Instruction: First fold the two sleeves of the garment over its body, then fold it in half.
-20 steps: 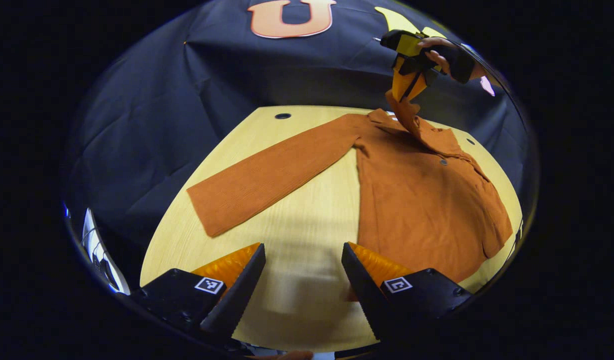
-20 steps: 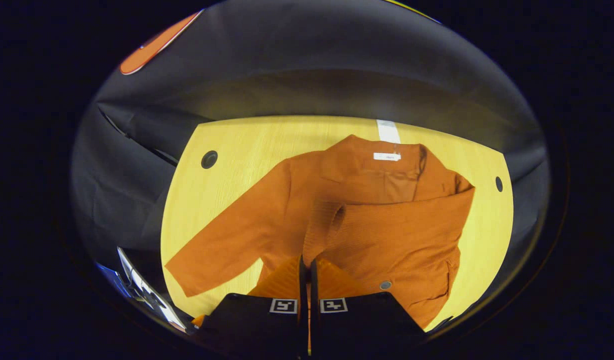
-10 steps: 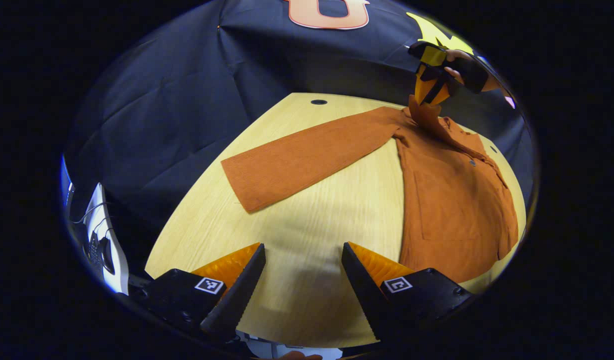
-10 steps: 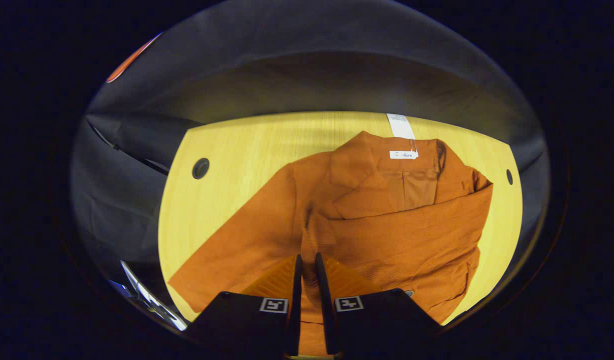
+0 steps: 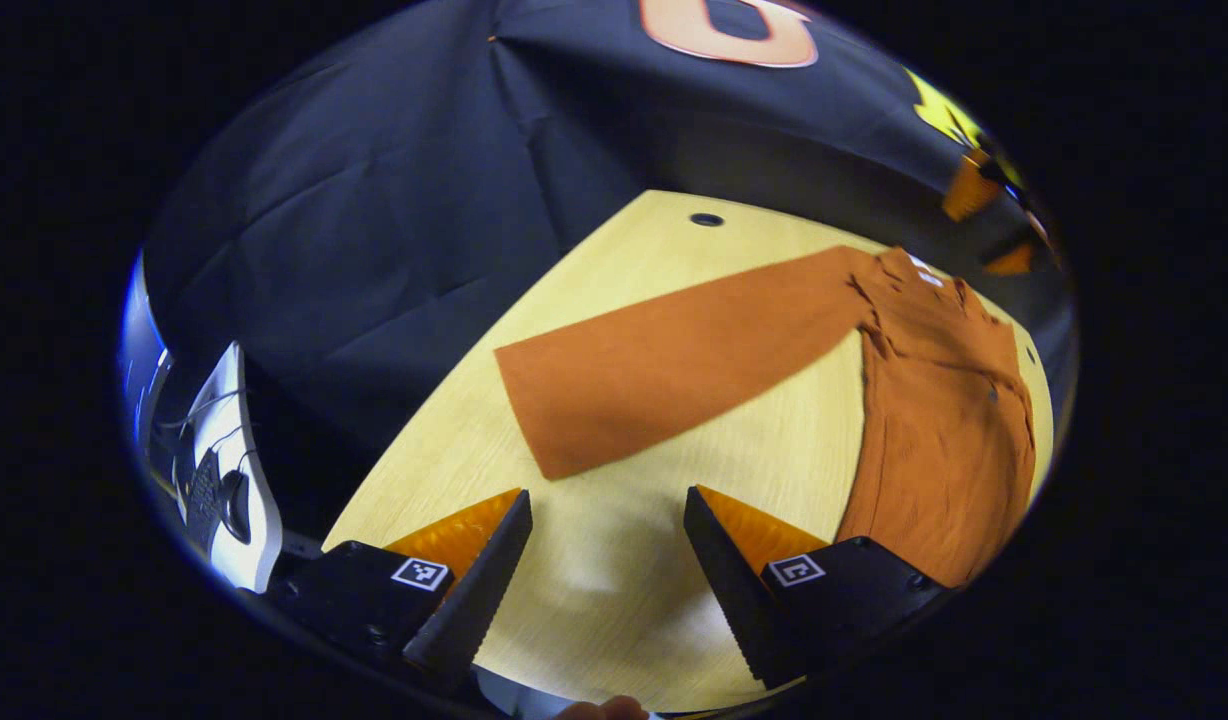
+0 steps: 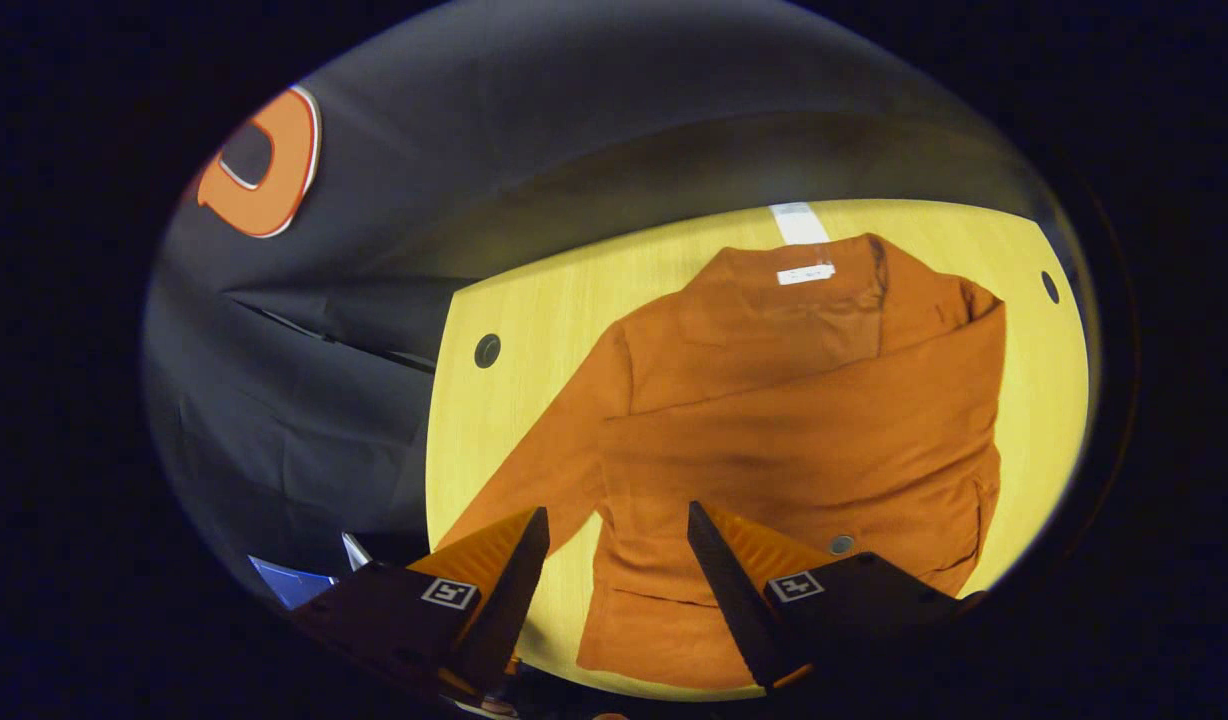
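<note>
An orange button-up garment point(image 6: 804, 440) lies flat on a light wood table point(image 5: 614, 590), collar at the far side. One sleeve point(image 6: 824, 390) is folded across the chest. The other sleeve point(image 5: 664, 360) stretches straight out from the body point(image 5: 944, 450), with its cuff end nearest me. My left gripper point(image 5: 606, 510) is open above bare table, just short of that cuff. My right gripper point(image 6: 617, 515) is open over the garment's lower body, with nothing between its fingers. It also appears, blurred, at the far right edge of the left gripper view as the right gripper point(image 5: 974, 185).
The table has round cable holes point(image 6: 487, 350) point(image 5: 706, 219) near its far edge and a white strip point(image 6: 799, 222) behind the collar. A white stand with cables point(image 5: 214, 480) sits off the table's left side. Black cloth walls surround the table.
My right gripper opened and let go of the sleeve, which now lies flat across the chest, and it pulled back. My left gripper swung left, bringing the outstretched sleeve's cuff closer.
</note>
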Demonstrator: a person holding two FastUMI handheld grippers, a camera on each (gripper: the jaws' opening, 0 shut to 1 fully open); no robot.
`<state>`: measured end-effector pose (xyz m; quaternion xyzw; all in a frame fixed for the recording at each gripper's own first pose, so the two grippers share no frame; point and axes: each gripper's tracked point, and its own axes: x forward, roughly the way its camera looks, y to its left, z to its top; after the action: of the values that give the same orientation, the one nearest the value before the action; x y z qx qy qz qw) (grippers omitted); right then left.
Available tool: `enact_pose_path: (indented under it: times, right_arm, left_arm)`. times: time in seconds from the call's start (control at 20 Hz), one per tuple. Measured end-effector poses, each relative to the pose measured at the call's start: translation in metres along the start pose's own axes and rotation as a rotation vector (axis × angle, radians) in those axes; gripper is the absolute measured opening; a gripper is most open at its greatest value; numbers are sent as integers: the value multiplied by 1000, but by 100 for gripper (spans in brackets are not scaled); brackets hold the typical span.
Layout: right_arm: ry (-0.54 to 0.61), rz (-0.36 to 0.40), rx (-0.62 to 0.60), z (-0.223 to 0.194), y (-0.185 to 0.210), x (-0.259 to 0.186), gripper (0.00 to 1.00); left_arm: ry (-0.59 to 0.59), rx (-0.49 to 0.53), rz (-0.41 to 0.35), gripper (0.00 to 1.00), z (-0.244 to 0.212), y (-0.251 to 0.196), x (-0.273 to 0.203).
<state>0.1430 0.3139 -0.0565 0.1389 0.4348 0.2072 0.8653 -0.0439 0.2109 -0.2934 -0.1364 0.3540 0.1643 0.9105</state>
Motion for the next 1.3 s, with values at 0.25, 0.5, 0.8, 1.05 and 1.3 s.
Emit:
enact_pose_path:
  times: [0.25,0.5,0.8,1.05,1.3]
  right_arm:
    - [-76,-61,-21,-12,-87,-55,97]
    - [-137,-161,22,-52,-205,-103,97]
    - [-145,-215,163,-127,-327,-139,97]
    - [-130,-260,289,-184,-386,-160,97]
    - [-154,-318,342,-217,-424,-186,97]
  left_arm:
    - [44,-219,53,99,34,34,22]
    - [230,-385,47,98,38,44,53]
    - [472,-545,-23,87,32,32,68]
    - [532,-567,20,80,40,40,76]
    - [620,-461,73,52,31,49,78]
